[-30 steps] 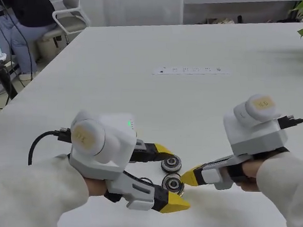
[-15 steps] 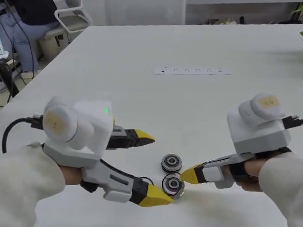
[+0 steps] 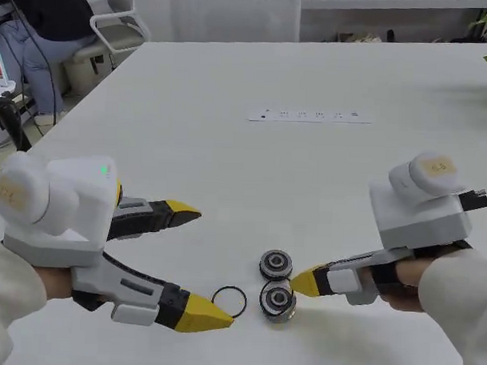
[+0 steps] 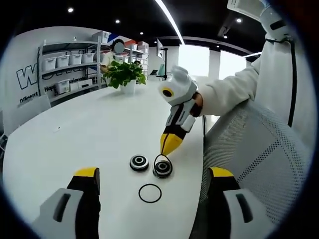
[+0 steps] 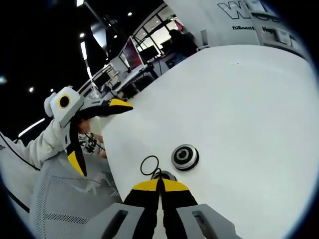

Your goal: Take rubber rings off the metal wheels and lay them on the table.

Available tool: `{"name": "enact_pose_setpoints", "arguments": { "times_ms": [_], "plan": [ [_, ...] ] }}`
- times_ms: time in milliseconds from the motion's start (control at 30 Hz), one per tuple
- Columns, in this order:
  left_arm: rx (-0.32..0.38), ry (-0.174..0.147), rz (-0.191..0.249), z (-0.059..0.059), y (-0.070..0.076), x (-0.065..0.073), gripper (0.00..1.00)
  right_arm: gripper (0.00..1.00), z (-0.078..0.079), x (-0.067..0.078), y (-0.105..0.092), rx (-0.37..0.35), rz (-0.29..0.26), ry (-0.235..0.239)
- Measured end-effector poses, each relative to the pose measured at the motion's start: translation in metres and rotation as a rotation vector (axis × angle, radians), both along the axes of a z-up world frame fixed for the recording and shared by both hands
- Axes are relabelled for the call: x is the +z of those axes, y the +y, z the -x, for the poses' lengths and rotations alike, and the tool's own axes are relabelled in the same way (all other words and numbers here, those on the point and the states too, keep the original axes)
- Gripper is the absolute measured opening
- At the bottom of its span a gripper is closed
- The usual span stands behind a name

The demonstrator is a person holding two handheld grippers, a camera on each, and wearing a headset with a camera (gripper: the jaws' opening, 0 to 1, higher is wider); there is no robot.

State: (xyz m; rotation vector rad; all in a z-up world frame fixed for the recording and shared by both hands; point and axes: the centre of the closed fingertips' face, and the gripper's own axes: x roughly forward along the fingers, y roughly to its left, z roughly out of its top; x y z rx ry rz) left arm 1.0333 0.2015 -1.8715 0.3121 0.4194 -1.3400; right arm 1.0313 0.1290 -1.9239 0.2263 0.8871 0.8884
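The white surface [image 3: 308, 177] carries everything, with a power strip [image 3: 310, 116] well beyond both grippers. The left gripper [image 3: 211, 266] is released, jaws spread wide. The right gripper [image 3: 294, 282] is clenched, its tips against the nearer metal wheel [image 3: 278, 300], the farther metal wheel [image 3: 275, 264] just beyond them. Both wheels lie flat, bores up, and a loose rubber ring [image 3: 229, 300] lies flat between the left gripper's lower tip and the nearer wheel.

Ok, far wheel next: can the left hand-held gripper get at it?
Probably yes: the left hand-held gripper is open, with bare table between it and the far wheel; the right hand-held gripper is at the near wheel.
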Motion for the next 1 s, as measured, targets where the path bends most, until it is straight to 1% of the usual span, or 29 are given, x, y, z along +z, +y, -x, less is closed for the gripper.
{"name": "enact_pose_setpoints", "arguments": {
  "times_ms": [100, 200, 300, 333, 400, 500, 567, 633, 667, 733, 767, 833, 900, 1000],
  "plan": [
    [0.005, 0.029, -0.011, 0.003, 0.006, -0.007, 0.90, 0.00, -0.001, 0.002, -0.001, -0.009, -0.008, -0.003],
    [0.021, 0.051, -0.018, 0.003, 0.014, -0.011, 0.90, 0.00, -0.003, 0.005, -0.001, -0.019, -0.022, -0.006],
    [0.045, 0.065, -0.005, 0.002, 0.021, -0.013, 0.89, 0.00, -0.003, 0.009, 0.000, -0.027, -0.034, -0.013],
    [0.059, 0.076, -0.001, 0.002, 0.024, -0.015, 0.89, 0.00, -0.004, 0.010, 0.000, -0.029, -0.039, -0.016],
    [0.068, 0.089, 0.003, 0.002, 0.027, -0.017, 0.89, 0.00, -0.004, 0.013, 0.002, -0.034, -0.051, -0.018],
    [0.074, 0.096, 0.009, 0.003, 0.029, -0.019, 0.88, 0.00, -0.004, 0.016, 0.004, -0.038, -0.064, -0.023],
    [0.083, 0.119, 0.017, 0.003, 0.031, -0.022, 0.88, 0.00, -0.004, 0.018, 0.006, -0.039, -0.076, -0.028],
    [0.091, 0.135, 0.027, 0.004, 0.032, -0.024, 0.90, 0.00, -0.003, 0.020, 0.009, -0.034, -0.090, -0.026],
    [0.091, 0.137, 0.026, 0.004, 0.033, -0.025, 0.90, 0.00, -0.001, 0.020, 0.011, -0.029, -0.095, -0.025],
    [0.092, 0.142, 0.019, 0.006, 0.033, -0.028, 0.93, 0.00, 0.000, 0.021, 0.015, -0.018, -0.102, -0.035],
    [0.084, 0.141, 0.005, 0.008, 0.032, -0.030, 0.93, 0.00, 0.001, 0.022, 0.017, -0.012, -0.107, -0.037],
    [0.075, 0.148, -0.007, 0.010, 0.031, -0.033, 0.94, 0.00, 0.003, 0.023, 0.022, 0.001, -0.119, -0.037],
    [0.069, 0.161, -0.015, 0.012, 0.031, -0.035, 0.96, 0.00, 0.005, 0.022, 0.026, 0.015, -0.118, -0.036],
    [0.067, 0.169, -0.028, 0.014, 0.031, -0.038, 0.98, 0.00, 0.008, 0.018, 0.032, 0.043, -0.118, -0.045]
  ]
}}
